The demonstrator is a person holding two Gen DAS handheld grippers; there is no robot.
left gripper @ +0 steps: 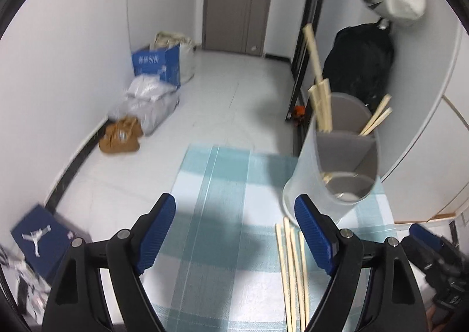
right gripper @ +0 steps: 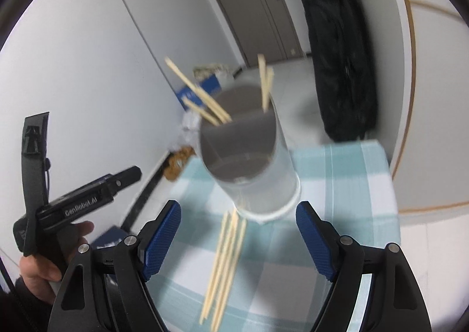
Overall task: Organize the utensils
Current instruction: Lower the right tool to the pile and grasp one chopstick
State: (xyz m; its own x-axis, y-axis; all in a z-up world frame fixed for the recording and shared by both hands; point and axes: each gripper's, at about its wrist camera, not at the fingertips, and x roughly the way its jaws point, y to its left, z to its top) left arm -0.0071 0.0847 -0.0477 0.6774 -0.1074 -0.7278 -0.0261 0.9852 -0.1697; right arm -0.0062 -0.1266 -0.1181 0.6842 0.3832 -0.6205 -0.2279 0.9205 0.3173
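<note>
My left tongs [left gripper: 234,236] fill the bottom of the left wrist view, blue pads spread wide with nothing between them, only the teal-and-white checked cloth of the surface [left gripper: 205,185] below. My right tongs [right gripper: 238,239] stand just as wide at the bottom of the right wrist view, and the loose bundle of pale wooden chopsticks [right gripper: 225,261] lies flat on the cloth in the gap between the pads, untouched. In the left view the same sticks sit at lower right, beside the right-hand pad. They look light, thin, stiff and smooth, so I judge they will roll or fan apart if pinched near an end; I would take them across the middle of the bundle, pads square to their length. Just beyond their far tips stands the tall translucent cylindrical holder with grey dividers [right gripper: 249,156], already holding several chopsticks [right gripper: 265,83] leaning out of its far compartments. It seems light and tall, so easily tipped by a knock. Farther off are the white floor and a grey door.
</note>
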